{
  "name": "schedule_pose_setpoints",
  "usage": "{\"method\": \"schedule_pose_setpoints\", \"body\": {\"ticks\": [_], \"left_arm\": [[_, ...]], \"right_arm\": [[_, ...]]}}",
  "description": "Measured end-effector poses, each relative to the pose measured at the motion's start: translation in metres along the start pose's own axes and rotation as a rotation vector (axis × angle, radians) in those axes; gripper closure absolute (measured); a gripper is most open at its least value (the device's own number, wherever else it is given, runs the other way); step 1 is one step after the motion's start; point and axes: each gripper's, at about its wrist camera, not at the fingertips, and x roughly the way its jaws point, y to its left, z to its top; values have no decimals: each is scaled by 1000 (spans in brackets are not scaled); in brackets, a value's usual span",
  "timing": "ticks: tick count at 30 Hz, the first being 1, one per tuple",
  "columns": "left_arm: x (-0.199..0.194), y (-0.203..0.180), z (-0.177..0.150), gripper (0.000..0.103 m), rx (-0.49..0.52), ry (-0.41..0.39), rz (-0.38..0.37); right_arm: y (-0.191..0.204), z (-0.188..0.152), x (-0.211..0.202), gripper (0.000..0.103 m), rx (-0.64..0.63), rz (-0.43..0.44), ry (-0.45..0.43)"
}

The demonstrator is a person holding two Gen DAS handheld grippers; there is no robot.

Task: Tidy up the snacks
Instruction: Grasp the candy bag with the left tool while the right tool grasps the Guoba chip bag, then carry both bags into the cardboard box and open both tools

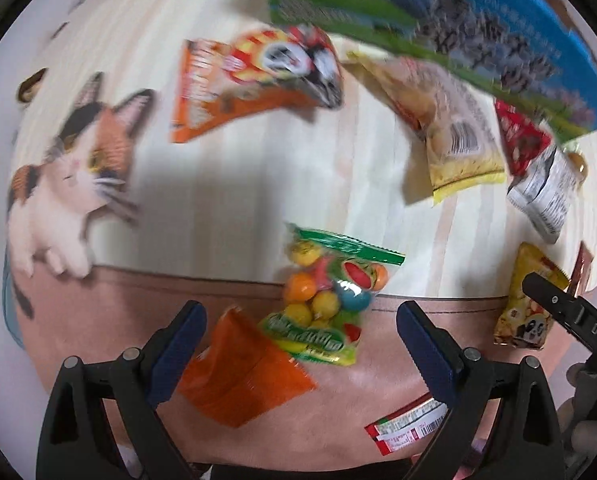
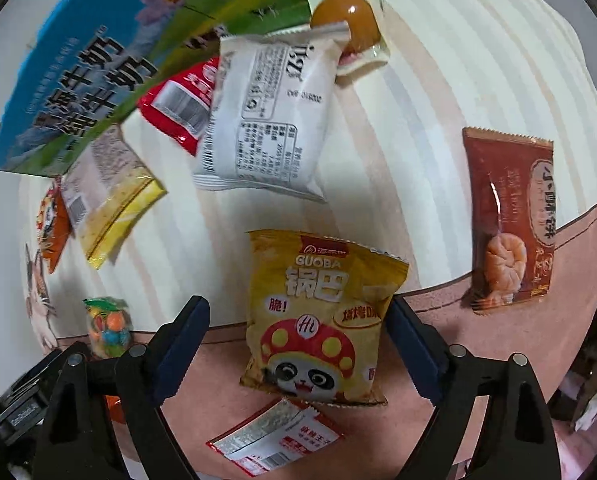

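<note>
Both grippers point down over a table laid with a striped cloth (image 2: 438, 80) that carries a cat print (image 1: 82, 160), and the snacks lie scattered flat on it, presumably tipped out for sorting. The right gripper (image 2: 298, 344) stands wide open with the yellow panda crisp packet (image 2: 318, 320) lying between its blue pads; the right-hand pad sits just at the packet's edge, but neither pad visibly presses, so nothing is gripped yet. The spread looks chosen to straddle the packet across its width, which suits a puffy bag that would slip from a narrow pinch. The left gripper (image 1: 302, 344) is likewise open and empty, hovering over the clear bag of coloured gumballs (image 1: 330, 292), which lies between its fingers and partly over an orange packet (image 1: 246, 372); this view is blurred, so how near the pads are to the bag is hard to say. Near the table's front edge, a small red-and-white sachet (image 2: 274, 436) lies just beside the panda packet. Farther back, a white wrapper (image 2: 266, 116), a red packet (image 2: 178, 104), a pale yellow bag (image 2: 110, 196) and a sealed brown egg (image 2: 346, 20) cluster against a blue and green milk carton box (image 2: 82, 80), likely the place the snacks are meant to go. A brown bread packet (image 2: 510, 220) lies well apart on the right.
</note>
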Motion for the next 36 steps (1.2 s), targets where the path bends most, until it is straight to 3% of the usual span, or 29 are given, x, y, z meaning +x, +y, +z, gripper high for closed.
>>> {"method": "schedule_pose_setpoints", "body": {"ticks": [5, 11, 14, 16, 19, 21, 24, 30, 36], "left_arm": [[32, -12, 10, 5, 49, 70, 36], [52, -19, 8, 10, 70, 83, 60], [51, -21, 2, 29, 71, 55, 67], [48, -25, -1, 50, 66, 46, 63], [47, -26, -2, 51, 44, 41, 58], [47, -27, -4, 52, 32, 38, 55], [43, -23, -2, 53, 22, 31, 52], [29, -15, 5, 53, 9, 29, 23], [-3, -23, -2, 53, 39, -6, 1]], "right_arm": [[2, 3, 7, 11, -8, -25, 14], [4, 7, 9, 11, -8, -38, 21], [5, 9, 12, 11, -14, -47, 27], [4, 8, 14, 11, -13, -50, 29], [5, 4, 17, 14, -4, -56, 30], [4, 1, 17, 32, 5, -71, 9], [3, -2, 16, 40, 4, -69, -13], [2, -15, 6, 53, -15, -44, -37], [10, -28, -6, 59, -27, 33, -66]]}}
